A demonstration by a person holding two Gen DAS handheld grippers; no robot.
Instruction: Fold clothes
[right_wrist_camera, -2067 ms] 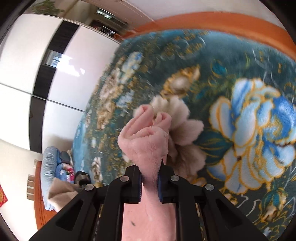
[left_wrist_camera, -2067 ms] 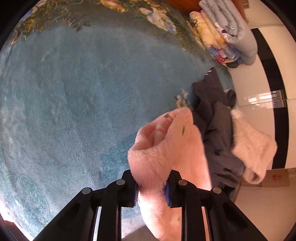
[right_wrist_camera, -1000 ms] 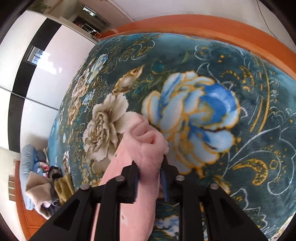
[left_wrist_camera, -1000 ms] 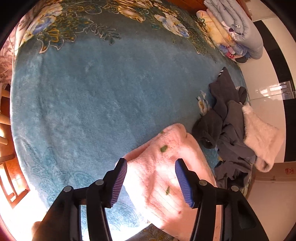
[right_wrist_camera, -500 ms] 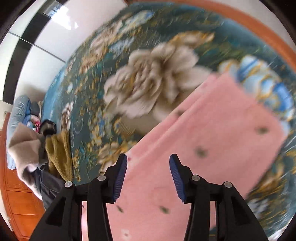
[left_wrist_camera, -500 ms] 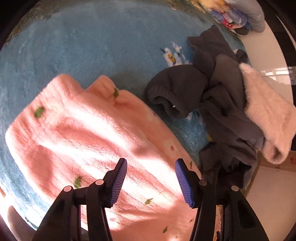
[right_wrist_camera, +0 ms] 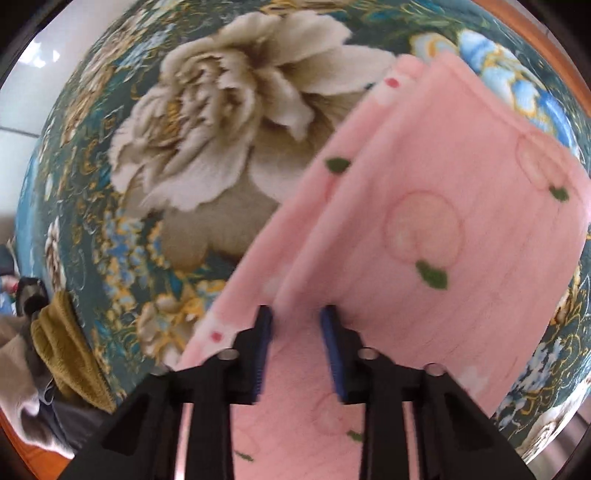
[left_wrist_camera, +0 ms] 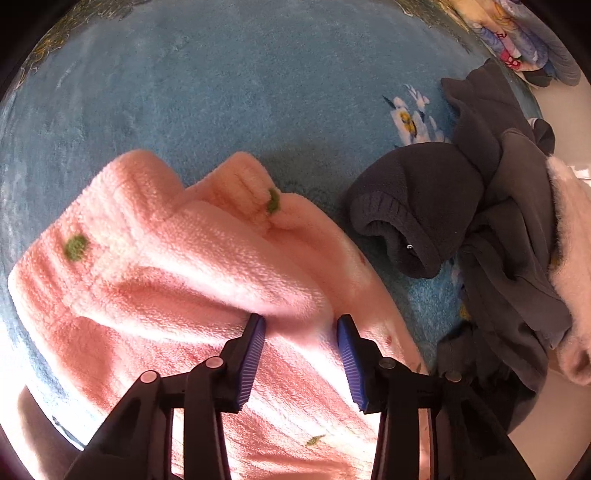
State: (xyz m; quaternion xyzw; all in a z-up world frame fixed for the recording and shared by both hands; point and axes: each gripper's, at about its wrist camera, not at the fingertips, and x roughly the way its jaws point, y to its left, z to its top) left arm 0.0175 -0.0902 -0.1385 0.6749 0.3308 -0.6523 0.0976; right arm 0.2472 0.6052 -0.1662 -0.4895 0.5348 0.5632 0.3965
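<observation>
A pink fleece garment [left_wrist_camera: 166, 266] with green specks lies spread on the blue floral blanket [left_wrist_camera: 221, 92]. My left gripper [left_wrist_camera: 301, 325] is open, its blue pads astride a raised fold of the pink fleece. In the right wrist view the same pink garment [right_wrist_camera: 443, 229] lies flat, partly doubled over. My right gripper [right_wrist_camera: 295, 314] is open, low over a fold edge of it. Neither gripper holds anything.
A heap of dark grey clothes [left_wrist_camera: 480, 206] with a white fluffy piece [left_wrist_camera: 569, 266] lies right of the pink garment. Folded quilts [left_wrist_camera: 517, 33] are stacked at the far right. An olive garment [right_wrist_camera: 62, 343] and more clothes lie at the right view's left edge.
Both grippers let go of the pink garment, which now lies laid out on the blanket. Both have since dropped closer to it, and their jaws stand slightly narrower around folds.
</observation>
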